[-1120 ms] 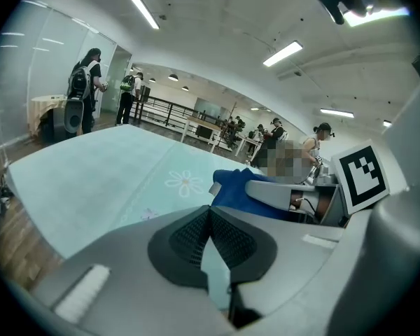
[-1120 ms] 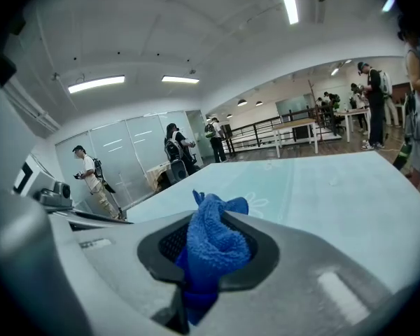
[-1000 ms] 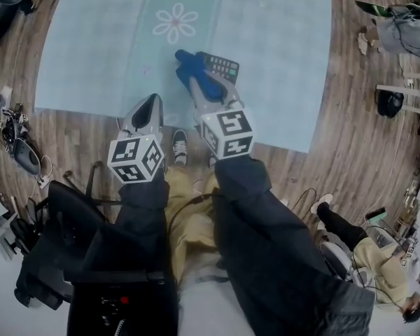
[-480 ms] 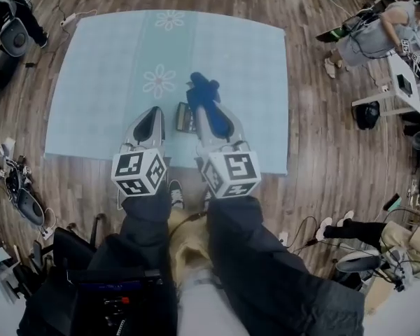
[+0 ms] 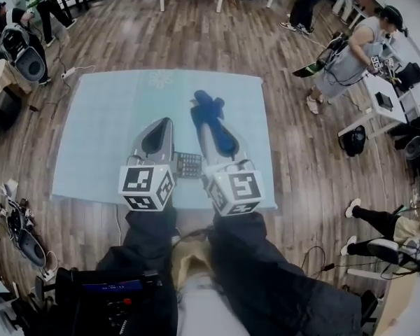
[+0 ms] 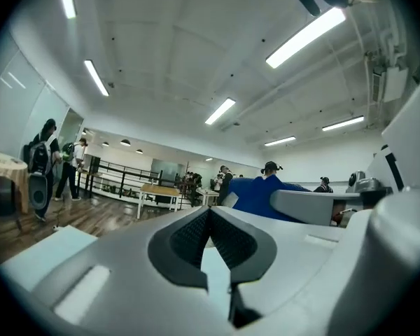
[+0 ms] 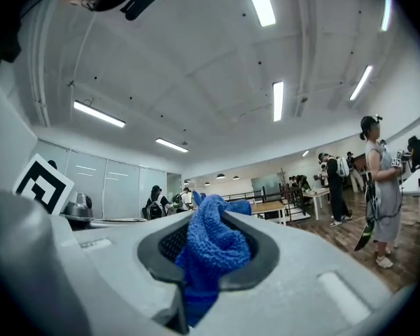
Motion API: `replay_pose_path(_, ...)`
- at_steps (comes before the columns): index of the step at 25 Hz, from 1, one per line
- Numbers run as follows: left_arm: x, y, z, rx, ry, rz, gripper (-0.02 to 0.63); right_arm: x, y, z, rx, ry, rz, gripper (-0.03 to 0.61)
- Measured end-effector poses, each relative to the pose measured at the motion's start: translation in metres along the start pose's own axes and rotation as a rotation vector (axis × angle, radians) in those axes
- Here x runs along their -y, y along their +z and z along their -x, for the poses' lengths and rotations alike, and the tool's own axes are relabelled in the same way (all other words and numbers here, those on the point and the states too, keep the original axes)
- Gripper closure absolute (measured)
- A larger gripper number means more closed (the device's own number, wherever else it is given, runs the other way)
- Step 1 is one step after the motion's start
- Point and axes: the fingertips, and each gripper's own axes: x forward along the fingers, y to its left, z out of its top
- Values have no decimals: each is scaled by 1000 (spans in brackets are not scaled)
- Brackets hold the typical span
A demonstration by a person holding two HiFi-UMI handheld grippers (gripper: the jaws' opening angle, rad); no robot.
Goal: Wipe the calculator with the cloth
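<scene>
Calculator [image 5: 188, 165]: seen from the head view only. It lies on the near part of the pale blue mat [image 5: 91, 138] on the wooden floor [image 5: 315, 166], in the gap between the two gripper bodies. They cover its left and right edges; the keys are dark and the display is too small to read. Both gripper views look out level across the room, at ceiling lights [image 7: 278, 100] and people [image 7: 374, 180] standing far off. Right hand-held gripper [image 5: 204, 112]: its own view shows the jaws clamped on the blue cloth [image 7: 213, 247], which fills the space between the pads and bunches past the tips. Left hand-held gripper [image 5: 162, 124]: jaws closed tip to tip, holding nothing; its view catches the cloth off to the right. How high the grippers are above the mat cannot be judged.
</scene>
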Motion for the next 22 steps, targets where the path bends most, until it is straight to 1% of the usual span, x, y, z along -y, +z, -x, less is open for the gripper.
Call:
replay_pose_path(4,24,39,-4,67,-49,-62,614,-1,39,-1,74,7,27,519)
replay_pose_path(7,35,55,-5,91,-63,-104,614,4,54,1,95,-3,38,520)
replay_pose_path(9,36,62,-5,100,-60,-124,614,7,58,2,102,-9,54,520)
replay_pose_path(12,32,60,-1,102,-52,-133,614,10,53,3,97,-18,72,518)
replay_pose_path(17,33,53,-1,95,-45,-141,614,13,49,5,101,-13,69,518)
replay_pose_path(22,28,51,-1,90,-36,-130,614,8,45,4,87,-6,80,517)
